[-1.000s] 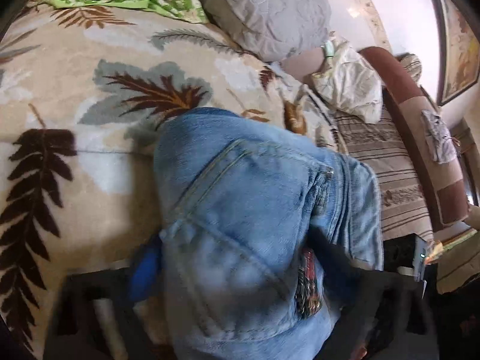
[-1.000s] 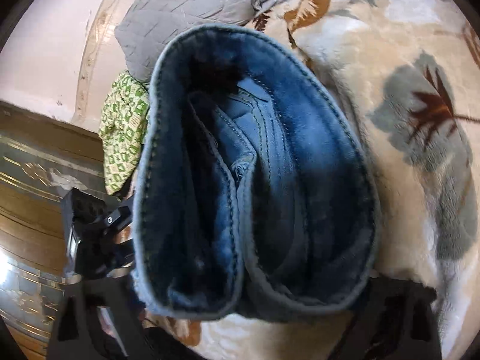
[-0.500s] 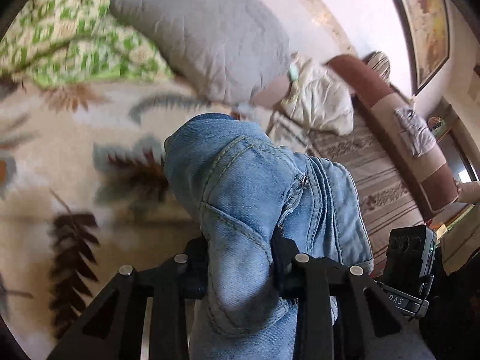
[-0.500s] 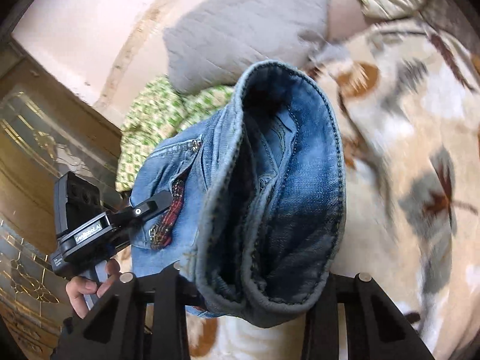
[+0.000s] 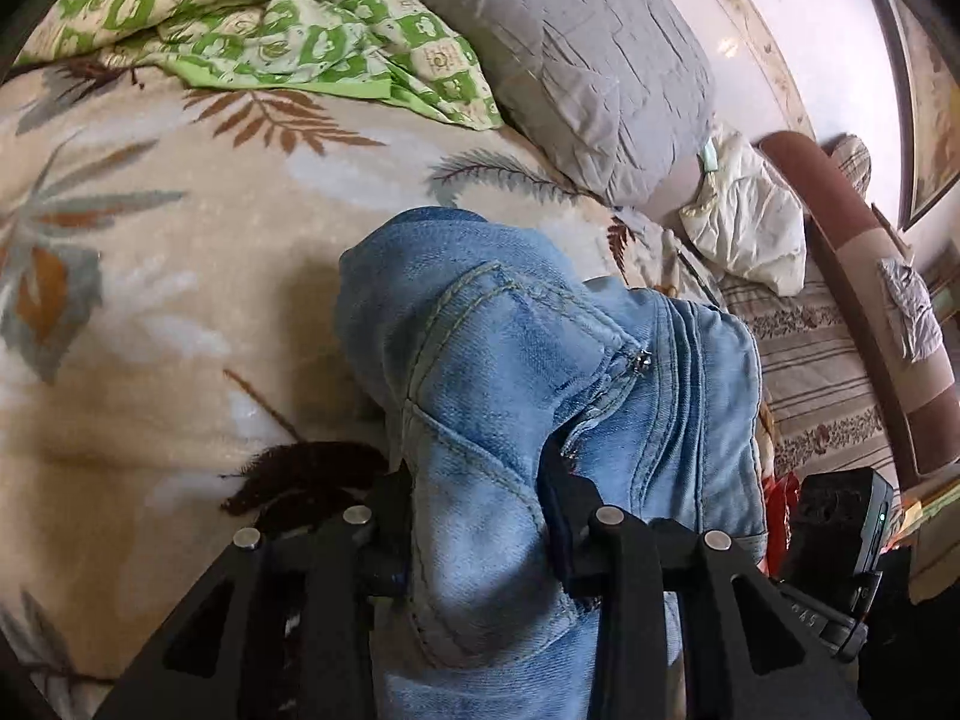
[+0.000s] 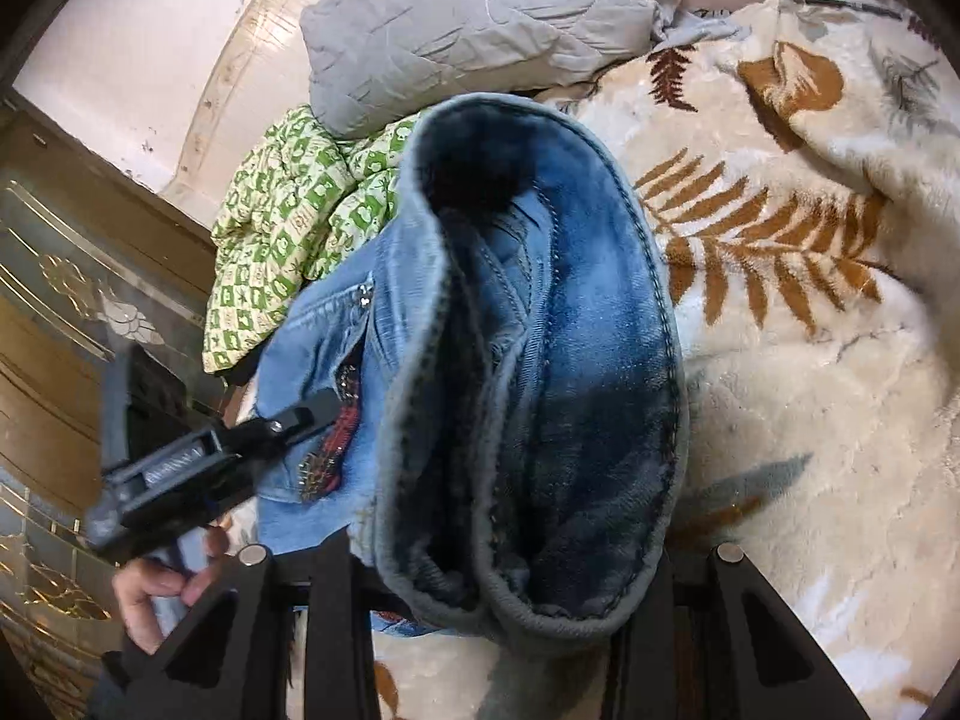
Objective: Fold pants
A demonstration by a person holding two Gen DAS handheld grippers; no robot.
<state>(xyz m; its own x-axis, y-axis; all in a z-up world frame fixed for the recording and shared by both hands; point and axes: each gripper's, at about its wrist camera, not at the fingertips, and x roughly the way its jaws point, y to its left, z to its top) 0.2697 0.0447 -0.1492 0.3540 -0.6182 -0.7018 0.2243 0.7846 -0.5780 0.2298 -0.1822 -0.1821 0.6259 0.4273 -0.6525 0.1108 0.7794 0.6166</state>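
The pants are light blue jeans, folded into a thick bundle and held up over the leaf-patterned blanket. My left gripper is shut on one side of the bundle, near a back pocket. My right gripper is shut on the other side, where the stacked folded layers bulge out in front of the camera. The left gripper and the hand holding it show in the right wrist view. The right gripper's body shows in the left wrist view.
A grey pillow and a green patterned cloth lie at the head of the bed. A white crumpled cloth and a striped sofa are to the right. A wooden headboard stands behind.
Both grippers have tilted down towards the bed with the folded jeans still held between them. More of the blanket shows in both views.
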